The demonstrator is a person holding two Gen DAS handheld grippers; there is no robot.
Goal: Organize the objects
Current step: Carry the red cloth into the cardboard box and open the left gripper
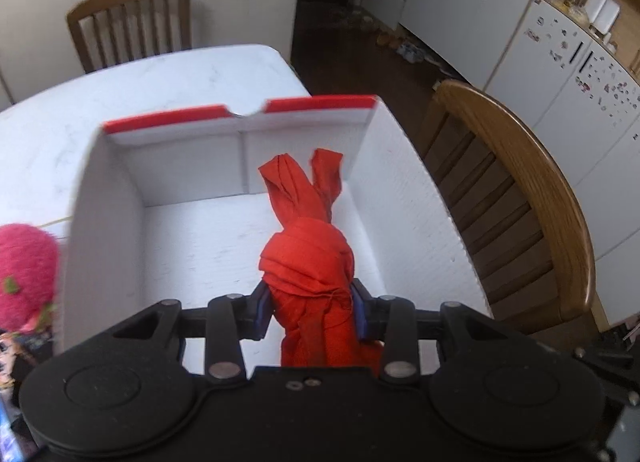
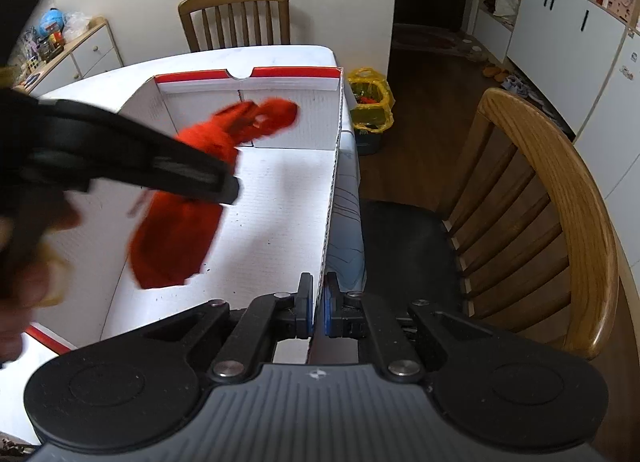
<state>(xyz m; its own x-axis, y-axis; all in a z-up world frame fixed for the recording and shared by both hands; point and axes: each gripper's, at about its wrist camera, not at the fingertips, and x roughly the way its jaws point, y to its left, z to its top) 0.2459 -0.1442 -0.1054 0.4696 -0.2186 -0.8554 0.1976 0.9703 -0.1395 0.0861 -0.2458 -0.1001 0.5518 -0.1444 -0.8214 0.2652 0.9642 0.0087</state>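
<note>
At the left edge of the left wrist view a pink plush toy (image 1: 24, 274) sits beside the white box (image 1: 100, 222) on the bench (image 1: 60, 122). In the lower centre the left hand-held gripper (image 1: 310, 302) clamps a knotted red cloth (image 1: 308, 258) above the box floor. In the right wrist view the right hand-held gripper (image 2: 318, 302) is closed on the box's right wall at lower centre, and a wooden chair (image 2: 560, 202) stands at the right.

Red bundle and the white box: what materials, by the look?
Red bundle: woven fabric, matte; soft folds, a knot, loose threads. White box: likely corrugated board, plastic or card, smooth white finish; the fluted cut edge shows on its wall, with a red band on the rim.
</note>
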